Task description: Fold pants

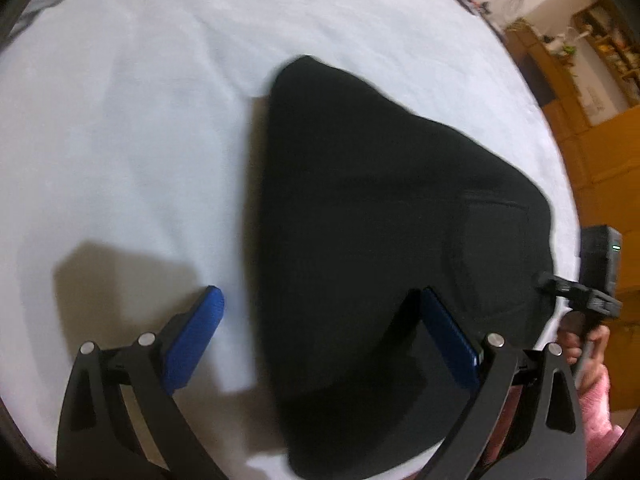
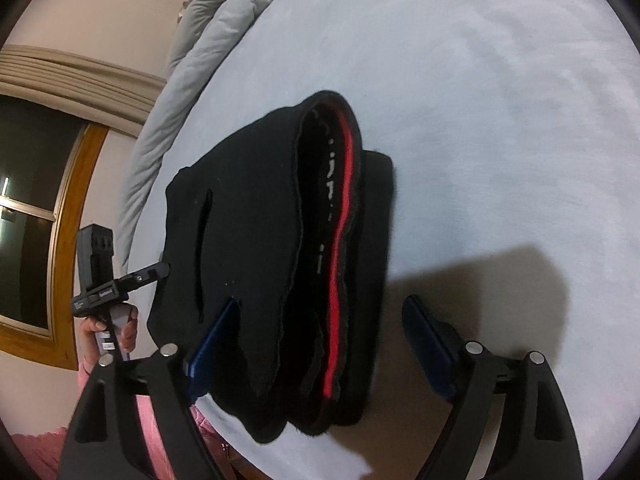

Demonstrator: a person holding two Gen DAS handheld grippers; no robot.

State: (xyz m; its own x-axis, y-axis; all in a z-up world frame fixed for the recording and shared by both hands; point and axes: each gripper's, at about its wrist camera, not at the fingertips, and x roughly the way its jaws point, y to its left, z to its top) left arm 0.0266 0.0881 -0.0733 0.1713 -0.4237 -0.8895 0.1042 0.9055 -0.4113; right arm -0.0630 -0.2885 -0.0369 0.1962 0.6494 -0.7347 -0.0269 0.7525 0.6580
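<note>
Pants (image 1: 384, 248), black and folded, lie on our white bed sheet (image 1: 120, 140). Our left gripper (image 1: 320, 320) and right gripper (image 2: 320, 320) both gape wide, holding nothing. A grey duvet (image 2: 216, 24) lies bunched at the far left edge.

The pants (image 2: 256, 240) are showing plain black, with a red stripe (image 2: 340, 248) and small white marks (image 2: 330, 196) running along the inside of the waistband, and they are lying on a white sheet (image 1: 120, 120). Both grippers (image 1: 320, 328) (image 2: 320, 332) are showing black frames with blue pads (image 1: 192, 340). A grey quilt (image 2: 200, 40) is lying at the sheet's edge, beside a brown window frame (image 2: 76, 184), and a pink sleeve (image 1: 600, 412) is showing near brown shelves (image 1: 560, 72).
</note>
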